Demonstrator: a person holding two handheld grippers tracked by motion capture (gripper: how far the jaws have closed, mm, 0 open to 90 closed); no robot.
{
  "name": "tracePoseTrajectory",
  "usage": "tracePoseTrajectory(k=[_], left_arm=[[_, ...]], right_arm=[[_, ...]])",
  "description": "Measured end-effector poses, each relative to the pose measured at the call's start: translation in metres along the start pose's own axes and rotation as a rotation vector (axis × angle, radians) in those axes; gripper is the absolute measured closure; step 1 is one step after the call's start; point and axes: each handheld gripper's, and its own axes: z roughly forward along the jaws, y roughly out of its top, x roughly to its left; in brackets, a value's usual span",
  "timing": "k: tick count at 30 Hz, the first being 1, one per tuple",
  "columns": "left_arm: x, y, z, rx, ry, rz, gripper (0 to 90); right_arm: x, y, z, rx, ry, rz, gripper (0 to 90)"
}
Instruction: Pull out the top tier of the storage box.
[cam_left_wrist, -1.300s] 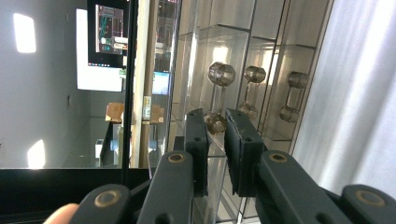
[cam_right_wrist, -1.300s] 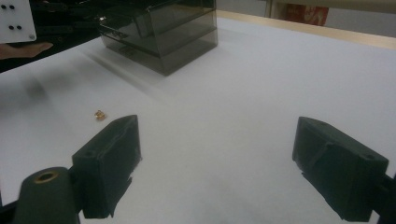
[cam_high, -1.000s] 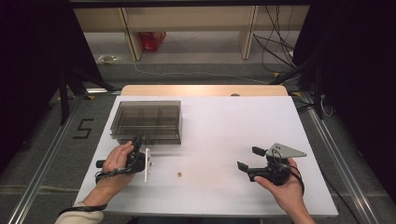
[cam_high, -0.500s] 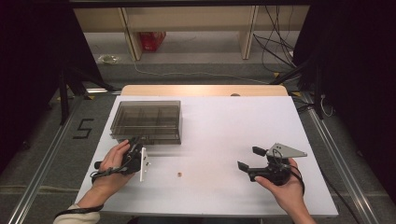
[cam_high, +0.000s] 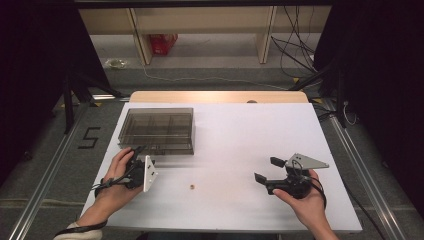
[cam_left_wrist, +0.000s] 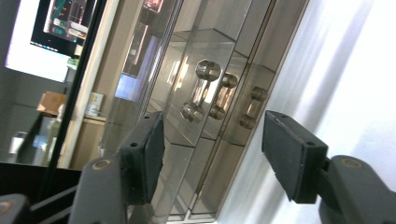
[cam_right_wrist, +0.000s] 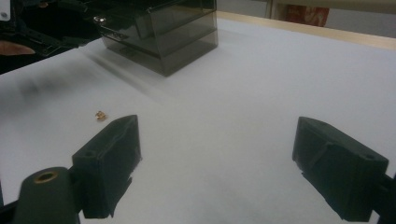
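Note:
A smoky clear drawer box (cam_high: 155, 131) stands at the table's back left. My left gripper (cam_high: 138, 152) lies on its side just in front of it, pointing at the box. In the left gripper view my left gripper (cam_left_wrist: 217, 140) is open; its jaws have just been opening, with nothing between the pads. The drawer handles (cam_left_wrist: 201, 91) lie a little ahead of them. My right gripper (cam_high: 267, 169) rests open at the front right, and it (cam_right_wrist: 217, 154) holds nothing over bare table.
A tiny gold piece (cam_high: 191, 187) lies on the white table (cam_high: 240, 135) between the two hands, seen too as a gold piece (cam_right_wrist: 100, 115) left of the right jaws. The box (cam_right_wrist: 163, 32) stands far beyond them. Table edges are close behind both hands.
The left hand has shifted slightly near the box's front, and its white plate has turned a little. The right hand has not moved.

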Motion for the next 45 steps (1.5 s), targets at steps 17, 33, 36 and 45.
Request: tracePoseTrajectory(k=[17,33,36,45], left_arm=[[0.01,0.001,-0.009,-0.011,-0.088,-0.123,28.8],[0.039,-0.002,-0.008,0.017,-0.204,-0.174,25.3],[0.052,-0.004,-0.01,0.021,-0.251,-0.205,26.2],[0.091,-0.014,-0.002,0.093,-0.381,-0.208,33.2]], right_arm=[[0.001,0.0,0.001,0.006,0.005,-0.004,16.0],[0.0,0.0,0.002,0.012,0.003,-0.003,16.0],[0.0,-0.001,0.002,0.018,0.001,-0.004,16.0],[0.0,-0.002,0.003,0.024,-0.006,0.009,16.0]])
